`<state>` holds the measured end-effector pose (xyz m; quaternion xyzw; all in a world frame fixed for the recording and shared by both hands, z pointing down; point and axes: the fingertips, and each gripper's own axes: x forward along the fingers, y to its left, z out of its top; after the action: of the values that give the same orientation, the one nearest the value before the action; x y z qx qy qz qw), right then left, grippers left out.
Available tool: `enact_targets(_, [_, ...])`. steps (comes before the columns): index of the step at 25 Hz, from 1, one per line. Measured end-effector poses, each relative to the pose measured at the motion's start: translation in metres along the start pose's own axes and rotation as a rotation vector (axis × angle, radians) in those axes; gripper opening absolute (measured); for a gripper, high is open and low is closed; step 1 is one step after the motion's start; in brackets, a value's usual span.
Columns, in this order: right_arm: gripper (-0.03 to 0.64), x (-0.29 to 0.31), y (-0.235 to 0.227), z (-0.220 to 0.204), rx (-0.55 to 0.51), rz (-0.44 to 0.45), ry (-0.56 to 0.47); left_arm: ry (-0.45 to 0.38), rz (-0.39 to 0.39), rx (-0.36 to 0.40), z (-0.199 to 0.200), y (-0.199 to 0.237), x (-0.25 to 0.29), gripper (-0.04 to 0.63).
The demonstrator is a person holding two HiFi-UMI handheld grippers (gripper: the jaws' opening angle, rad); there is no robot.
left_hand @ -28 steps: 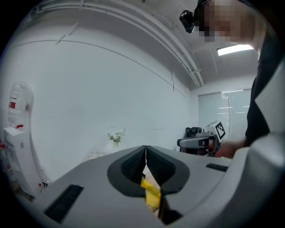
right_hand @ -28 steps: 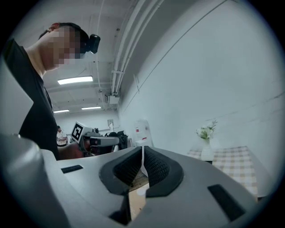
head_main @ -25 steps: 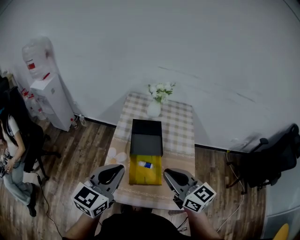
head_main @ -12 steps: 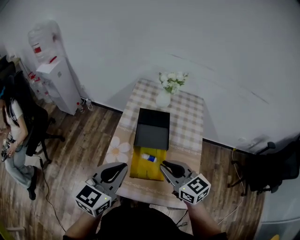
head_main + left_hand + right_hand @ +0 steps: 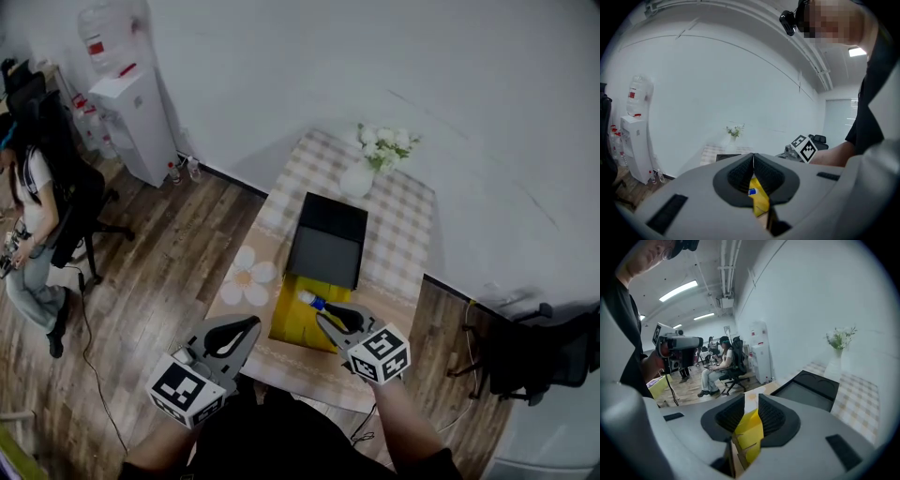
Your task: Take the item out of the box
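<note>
An open box lies on the checked table, its black lid folded back and its yellow inside facing up. A small white tube with a blue cap rests in the yellow part near the lid. My right gripper hovers over the box's near right side; its jaws are opening, and only the yellow box shows through the gap. My left gripper hangs just left of the box, shut and empty. Past its tips, the left gripper view shows the blue cap.
A white vase of flowers stands at the table's far end. A flower-shaped mat lies left of the box. A water dispenser and a seated person are at the left, and a black office chair at the right.
The head view has swung, and the table now sits higher and to the right. Both grippers have closed in on the box, and the right one has come over its near edge.
</note>
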<state>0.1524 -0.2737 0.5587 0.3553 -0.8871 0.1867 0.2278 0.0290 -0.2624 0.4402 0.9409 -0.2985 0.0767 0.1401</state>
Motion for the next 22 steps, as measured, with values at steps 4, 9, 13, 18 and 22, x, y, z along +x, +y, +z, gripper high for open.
enact_targets(4, [0.114, 0.029, -0.009, -0.021, -0.010, 0.022, 0.097, 0.023, 0.052, -0.021, -0.008, 0.016, -0.009, 0.015])
enact_targets(9, [0.128, 0.059, -0.022, -0.043, -0.044, 0.033, 0.204, 0.022, 0.108, -0.039, -0.010, 0.031, -0.021, 0.014])
enact_targets(13, [0.141, 0.078, -0.035, -0.067, -0.139, 0.017, 0.332, 0.011, 0.121, -0.071, -0.018, 0.034, -0.032, 0.015])
enact_targets(18, [0.155, 0.095, -0.047, -0.099, -0.170, 0.025, 0.467, 0.007, 0.161, -0.081, -0.019, 0.044, -0.044, 0.015])
enact_targets(22, [0.156, 0.106, -0.057, -0.115, -0.218, 0.008, 0.539, 0.004, 0.200, -0.087, -0.019, 0.052, -0.058, 0.015])
